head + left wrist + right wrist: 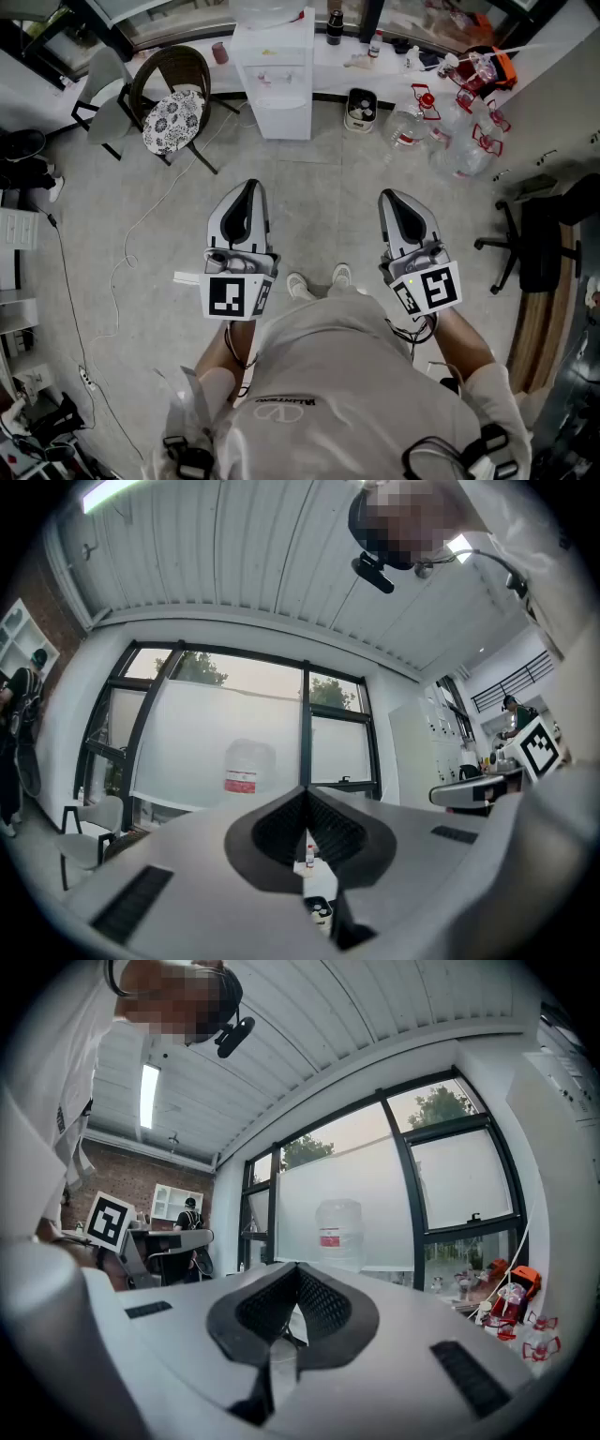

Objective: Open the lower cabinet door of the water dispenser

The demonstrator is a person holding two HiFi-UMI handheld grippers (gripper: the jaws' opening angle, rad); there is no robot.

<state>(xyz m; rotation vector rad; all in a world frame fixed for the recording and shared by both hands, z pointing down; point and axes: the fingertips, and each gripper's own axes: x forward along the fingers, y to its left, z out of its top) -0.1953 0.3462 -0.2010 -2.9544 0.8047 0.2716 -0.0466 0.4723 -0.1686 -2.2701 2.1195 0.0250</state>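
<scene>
Currently both tongs are hovering level over the floor point(309, 202), side by side, with nothing in them. The left tongs point(251, 185) are clenched: in the left gripper view point(306, 794) their tips are meeting, and only a thin slit is showing lower down. The right tongs point(389, 195) are clenched too, and their own view point(296, 1269) is showing the ribbed pads point(328, 1307) closing to a point on nothing.

The dispenser point(279, 66) is standing well ahead of the tongs, a little nearer the left pair's line, against the window wall. Its lower door point(283, 120) is facing the tongs and looking closed, well apart from both pairs. A jug point(339, 1232) is sitting on top of it, and it is showing straight ahead in the left gripper view as well point(246, 766).

Ahead and to the left of the left tongs, a chair point(173, 108) is standing beside the dispenser. A bin point(361, 110) is sitting just right of the dispenser, and empty bottles point(450, 141) are lying on the floor ahead and to the right of the right tongs.
</scene>
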